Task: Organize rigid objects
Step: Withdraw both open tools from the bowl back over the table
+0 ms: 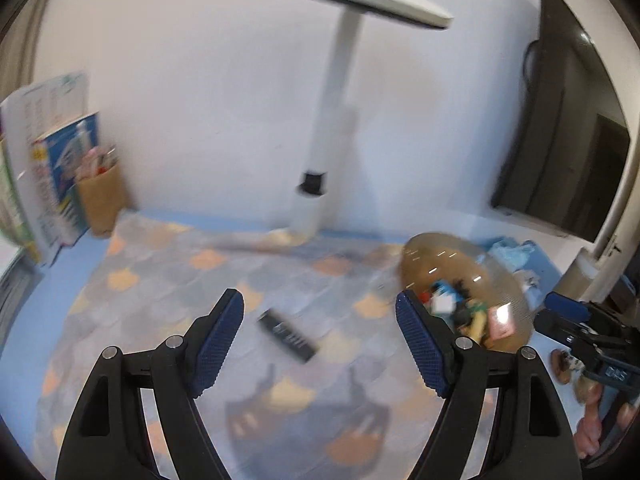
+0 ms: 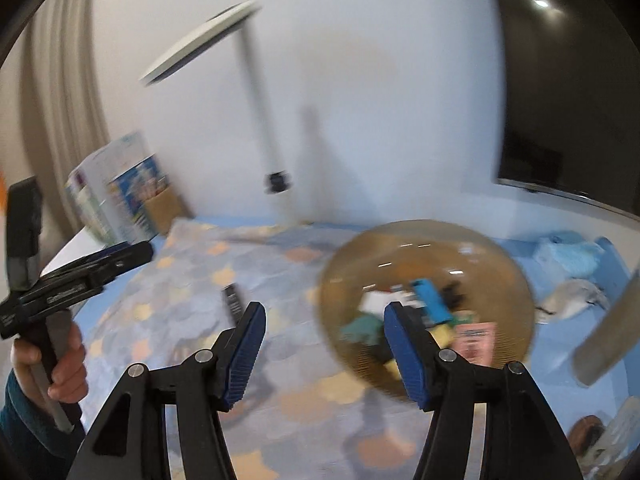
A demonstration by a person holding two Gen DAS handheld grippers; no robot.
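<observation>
Left tool (image 2: 132, 254) only right-view

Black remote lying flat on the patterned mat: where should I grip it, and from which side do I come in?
Grip the black remote across its narrow width near the middle, coming down from above. It lies flat and alone on the mat, long axis diagonal in the left wrist view, so turn the open left gripper until its fingers straddle the long edges. Blur hides finer detail.

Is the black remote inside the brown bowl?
No, the black remote lies on the patterned cloth, apart from the brown bowl.
</observation>
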